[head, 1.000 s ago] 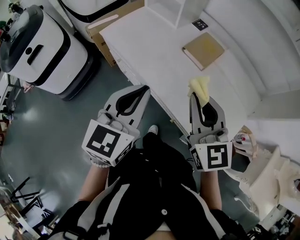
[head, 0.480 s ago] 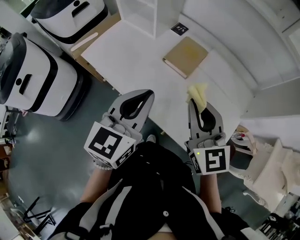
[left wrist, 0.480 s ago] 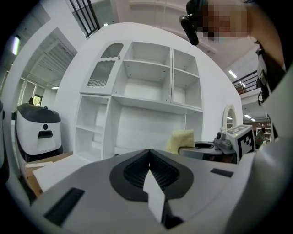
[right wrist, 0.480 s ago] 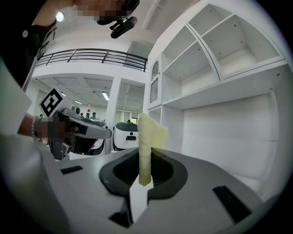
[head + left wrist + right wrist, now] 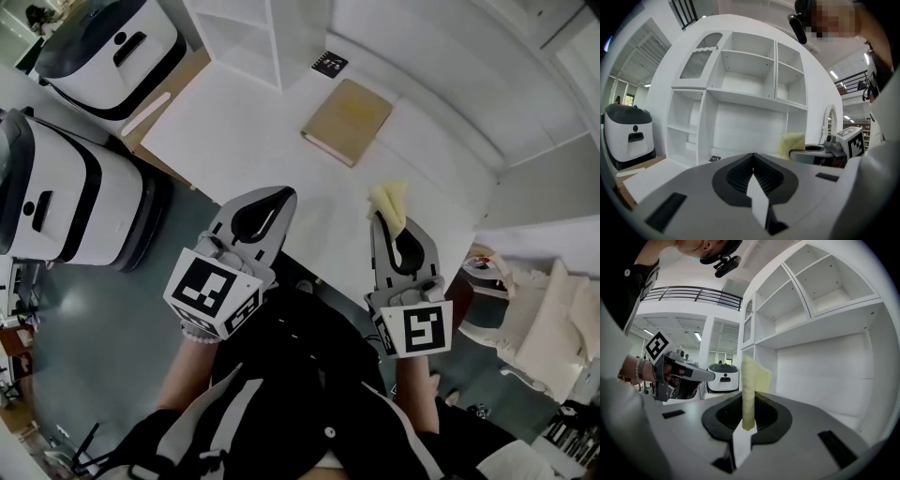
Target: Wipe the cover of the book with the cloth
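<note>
left gripper (image 5: 279, 194) closed, right gripper (image 5: 381, 218) gripping cloth (image 5: 393, 199)

- Pale yellow cloth (image 5: 392, 200): soft, matt woven fabric.
- Tan book (image 5: 348, 120): matt, paper-like cover.
- White table (image 5: 234, 141): smooth, faint sheen.
- Left gripper (image 5: 279, 193) and right gripper (image 5: 385, 221): matt grey plastic, ribbed black pads.

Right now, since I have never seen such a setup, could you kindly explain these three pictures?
No robot here: a person holds a two-jaw gripper in each hand. One picture comes from a camera on the person's head, looking down; the other two come from cameras riding on the grippers, looking along their jaws. The left gripper is shut and empty. The right gripper is shut on a yellow cloth. On the white table ahead lies a tan book, untouched.
</note>
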The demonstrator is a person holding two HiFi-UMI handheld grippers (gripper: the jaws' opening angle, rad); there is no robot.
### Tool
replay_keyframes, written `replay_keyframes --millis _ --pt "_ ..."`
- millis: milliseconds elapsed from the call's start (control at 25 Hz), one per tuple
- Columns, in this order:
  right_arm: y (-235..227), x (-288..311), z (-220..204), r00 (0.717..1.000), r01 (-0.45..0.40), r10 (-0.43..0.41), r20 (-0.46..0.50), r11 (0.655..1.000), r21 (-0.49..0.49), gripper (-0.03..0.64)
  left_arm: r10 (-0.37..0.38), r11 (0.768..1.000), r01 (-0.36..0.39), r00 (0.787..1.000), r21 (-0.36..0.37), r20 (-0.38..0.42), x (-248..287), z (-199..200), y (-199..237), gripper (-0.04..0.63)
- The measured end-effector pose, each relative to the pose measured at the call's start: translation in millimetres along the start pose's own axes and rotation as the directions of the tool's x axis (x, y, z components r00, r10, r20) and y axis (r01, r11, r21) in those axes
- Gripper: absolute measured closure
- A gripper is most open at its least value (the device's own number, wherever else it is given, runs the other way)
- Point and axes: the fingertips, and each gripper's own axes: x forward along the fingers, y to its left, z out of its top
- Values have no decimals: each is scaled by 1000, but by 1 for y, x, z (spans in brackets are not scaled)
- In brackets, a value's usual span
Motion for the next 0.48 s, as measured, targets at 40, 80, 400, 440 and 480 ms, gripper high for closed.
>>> replay_keyframes --millis 40,80,400,440,480 --pt "-2 3 0 1000 10 -10 -1 1000 0 581 -7 1000 7 1000 -2 -2 4 0 4 594" --pt "-4 6 0 1000 21 -21 -3 1000 -1 581 -15 1000 15 1000 -6 -4 8 0 8 594" --pt "-21 39 -4 991 127 -127 -45 992 9 581 -110 986 107 994 -126 -13 50 -2 45 594" --pt "-23 44 -5 988 143 -142 -52 990 12 581 -120 982 115 993 -152 -21 55 -4 52 594" --pt "-24 49 -6 986 159 -158 -58 987 16 581 -128 977 122 991 -176 -26 61 -5 61 594"
